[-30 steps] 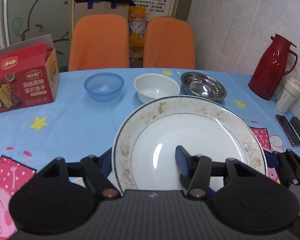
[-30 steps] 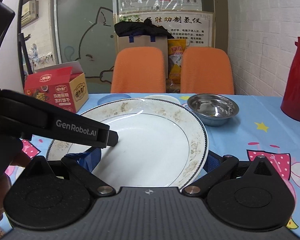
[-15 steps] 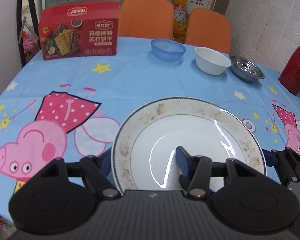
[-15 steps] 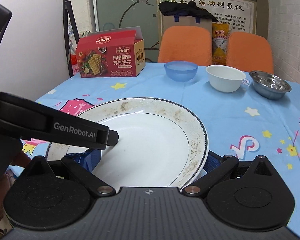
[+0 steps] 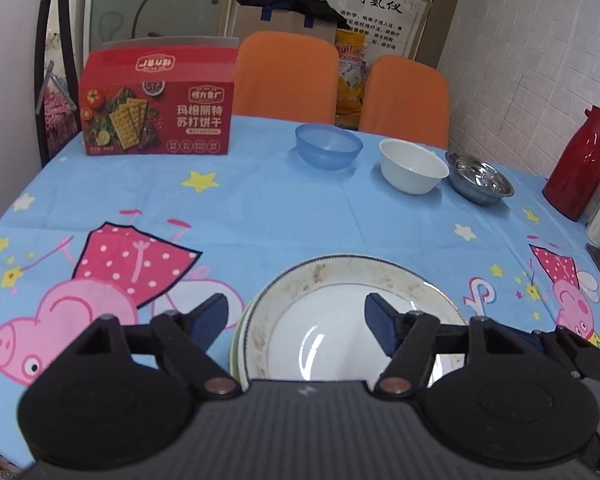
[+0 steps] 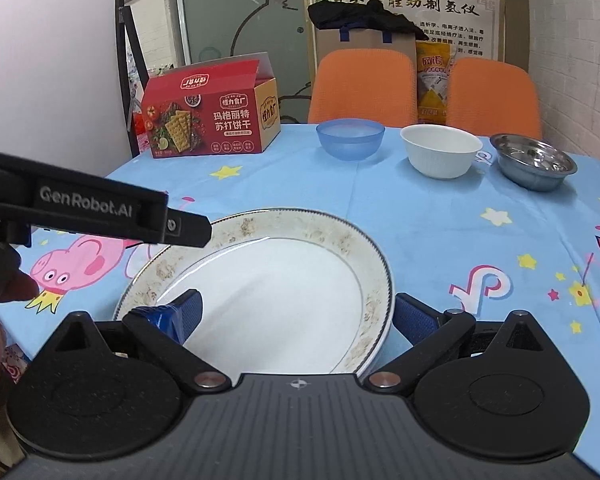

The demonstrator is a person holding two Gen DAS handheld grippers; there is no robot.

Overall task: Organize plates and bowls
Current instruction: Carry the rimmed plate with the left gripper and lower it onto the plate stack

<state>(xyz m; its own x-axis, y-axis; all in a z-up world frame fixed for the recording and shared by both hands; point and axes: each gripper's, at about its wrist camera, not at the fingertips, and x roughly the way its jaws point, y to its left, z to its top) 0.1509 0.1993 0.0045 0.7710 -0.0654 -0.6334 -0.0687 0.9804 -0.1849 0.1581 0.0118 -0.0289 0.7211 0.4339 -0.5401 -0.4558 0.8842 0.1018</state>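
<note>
Two grippers: both sit low over the near edge of the table [image 5: 340, 216], each straddling an edge of the same plate [image 6: 284, 292].
Plate: white with a speckled brownish rim band and a thin dark line, resting on the near part of the blue cartoon tablecloth; in the left wrist view a second pale rim peeps out under its left edge, so it seems to lie on another plate.
Left gripper [image 5: 296, 318]: jaws opening; the left finger stands off the plate's rim on the cloth side, the right finger hangs over the plate's well, and neither pad presses on it.
Right gripper [image 6: 296, 314]: jaws closing but wide; the left pad hovers over the plate's well, the right pad is just outside the rim, no squeeze visible.
Bowls: three in a row at the far side, blue bowl [image 5: 328, 151], white bowl [image 5: 413, 165], steel bowl [image 5: 479, 177], close together, well apart from the plate.
Cracker box [image 5: 158, 114]: red, upright, far left.
Red flask [image 5: 582, 172]: far right edge.
Orange chairs [image 5: 286, 76]: two behind the table.
</note>
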